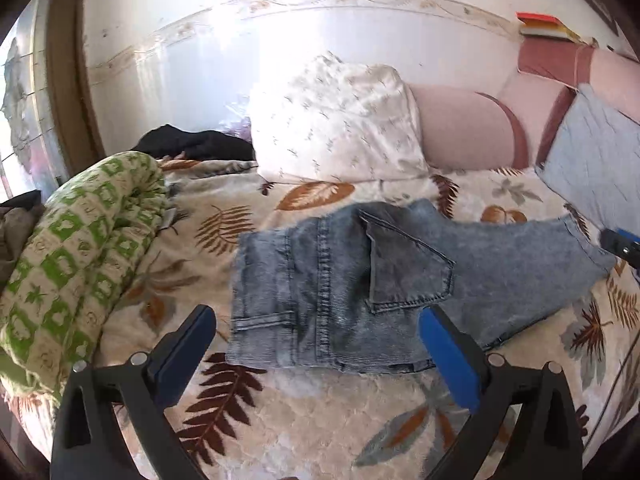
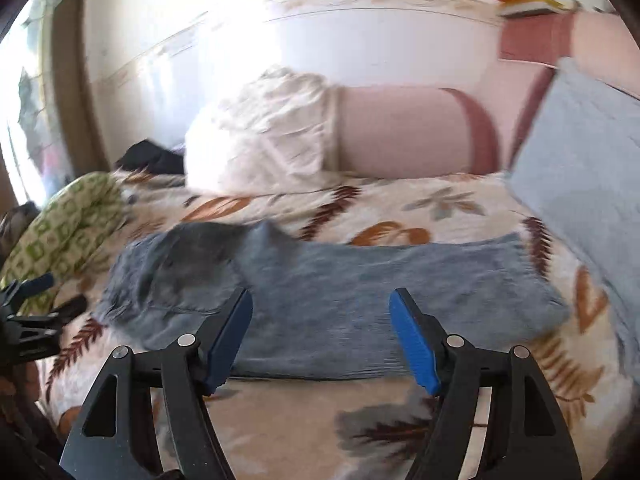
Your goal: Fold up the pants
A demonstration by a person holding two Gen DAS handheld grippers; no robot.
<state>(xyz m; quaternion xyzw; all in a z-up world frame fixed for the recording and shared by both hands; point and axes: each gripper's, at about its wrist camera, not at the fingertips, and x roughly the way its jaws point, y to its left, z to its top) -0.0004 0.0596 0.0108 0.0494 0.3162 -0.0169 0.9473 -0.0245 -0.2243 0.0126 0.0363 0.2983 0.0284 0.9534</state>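
Note:
Faded blue jeans (image 1: 340, 280) lie folded lengthwise on the leaf-print bedspread (image 1: 320, 420), waist end to the left, back pocket up, legs running right. In the right wrist view the jeans (image 2: 340, 300) stretch across the middle, blurred. My left gripper (image 1: 318, 324) hovers over the waist end, jaws wide open, nothing between its blue pads. My right gripper (image 2: 320, 308) hangs above the leg part, open too and not touching the cloth. The right gripper's tip (image 1: 620, 242) shows at the right edge of the left wrist view; the left gripper (image 2: 28, 304) shows at the left edge of the right wrist view.
A rolled green-patterned quilt (image 1: 80, 260) lies left of the jeans. A white pillow (image 1: 336, 120) and pink headboard cushion (image 1: 464, 128) stand behind, a grey-blue pillow (image 1: 596, 160) to the right, dark clothing (image 1: 196, 144) at the back left. Books (image 1: 544, 26) sit on the headboard.

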